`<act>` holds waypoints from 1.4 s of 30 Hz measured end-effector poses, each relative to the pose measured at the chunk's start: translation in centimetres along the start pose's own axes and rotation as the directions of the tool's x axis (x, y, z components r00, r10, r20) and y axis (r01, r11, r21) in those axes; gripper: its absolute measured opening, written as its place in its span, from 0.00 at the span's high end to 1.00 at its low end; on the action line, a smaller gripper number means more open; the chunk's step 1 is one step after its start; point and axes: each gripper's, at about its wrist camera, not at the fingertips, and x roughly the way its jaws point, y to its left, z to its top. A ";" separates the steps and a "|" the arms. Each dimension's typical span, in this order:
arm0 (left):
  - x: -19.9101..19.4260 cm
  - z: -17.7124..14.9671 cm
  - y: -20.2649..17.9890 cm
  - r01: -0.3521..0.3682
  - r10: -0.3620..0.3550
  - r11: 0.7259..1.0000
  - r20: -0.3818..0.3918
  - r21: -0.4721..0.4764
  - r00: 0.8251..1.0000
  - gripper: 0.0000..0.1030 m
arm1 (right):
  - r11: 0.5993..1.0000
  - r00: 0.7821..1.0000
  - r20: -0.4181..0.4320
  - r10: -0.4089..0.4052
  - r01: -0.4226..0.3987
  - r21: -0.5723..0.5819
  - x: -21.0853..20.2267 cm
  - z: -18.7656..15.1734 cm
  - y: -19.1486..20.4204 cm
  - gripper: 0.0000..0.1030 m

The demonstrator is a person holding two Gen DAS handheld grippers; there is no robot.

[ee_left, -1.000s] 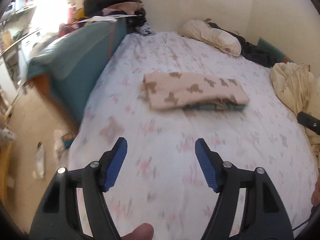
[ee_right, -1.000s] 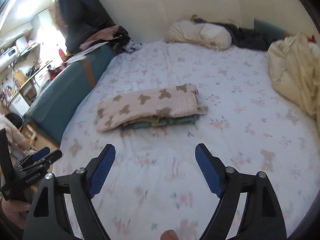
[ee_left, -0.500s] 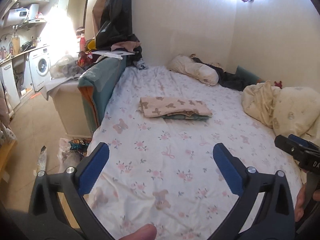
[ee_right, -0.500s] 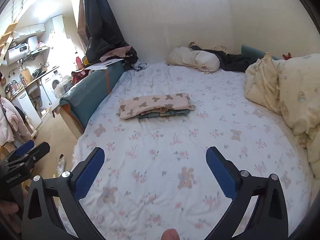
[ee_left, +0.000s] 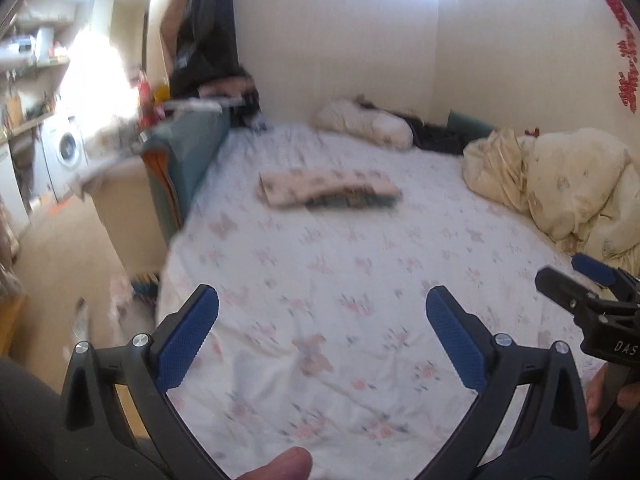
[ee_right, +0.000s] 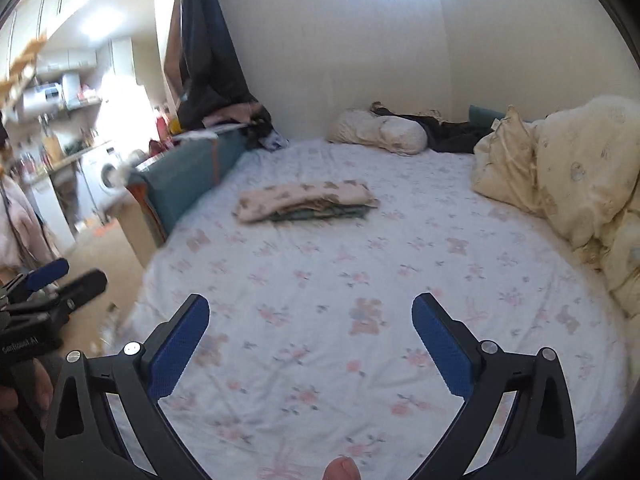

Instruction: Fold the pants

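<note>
Resting folded at frame centre on the bed (ee_left: 360, 320), atop a darker garment, the pants (ee_left: 320, 190) look done | my left gripper (ee_left: 322, 334) and right gripper (ee_right: 310, 332) hang low in frame, spread wide, empty, clear of the stack.

The folded pants (ee_right: 306, 201) are showing soft matt cloth, pale with brown shapes. The bedsheet (ee_right: 360, 280) is lying as thin, creased printed cotton. The right gripper (ee_right: 311, 316) is wearing matt black plastic arms, knurled blue pads (ee_right: 438, 344) and shiny metal rivets.
</note>
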 end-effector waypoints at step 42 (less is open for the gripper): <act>-0.2 -0.2 -0.4 -0.035 0.034 0.999 0.047 0.028 0.998 0.01 | 1.000 1.000 -0.024 -0.007 0.007 0.003 1.9 -0.6 -0.6 0.00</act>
